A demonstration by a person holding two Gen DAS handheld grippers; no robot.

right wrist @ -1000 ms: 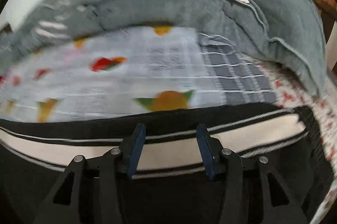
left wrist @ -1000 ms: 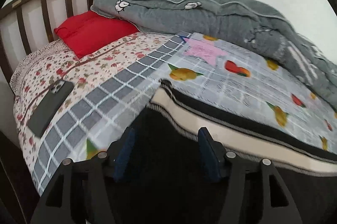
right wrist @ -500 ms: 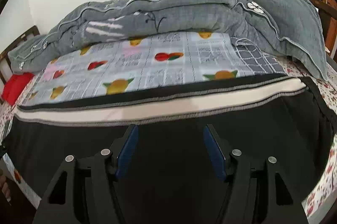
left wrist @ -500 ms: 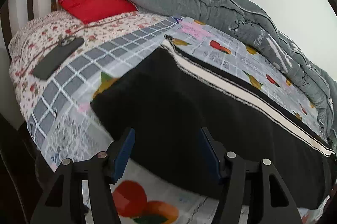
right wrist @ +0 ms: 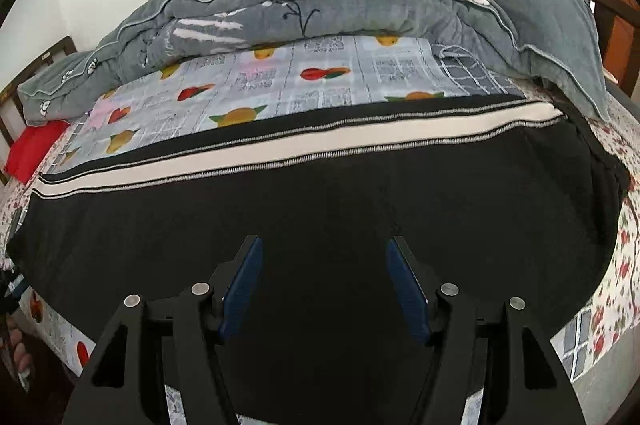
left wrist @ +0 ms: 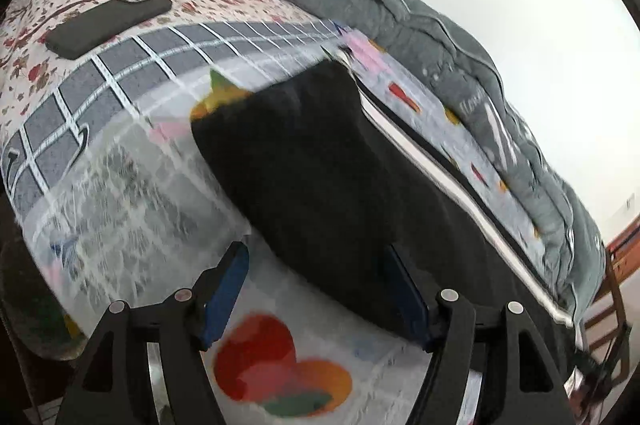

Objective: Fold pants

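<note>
Black pants (right wrist: 320,193) lie flat across the bed sheet (right wrist: 280,73), filling frame centre. Left gripper (left wrist: 316,289) and right gripper (right wrist: 322,281) both spread, holding nothing.

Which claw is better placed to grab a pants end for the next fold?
Left. The left claw sits open at the pants' near corner by the end edge; the right claw hangs open over mid-fabric.

no readable text or labels (quilt (left wrist: 460,73) lettering too blurred)
</note>
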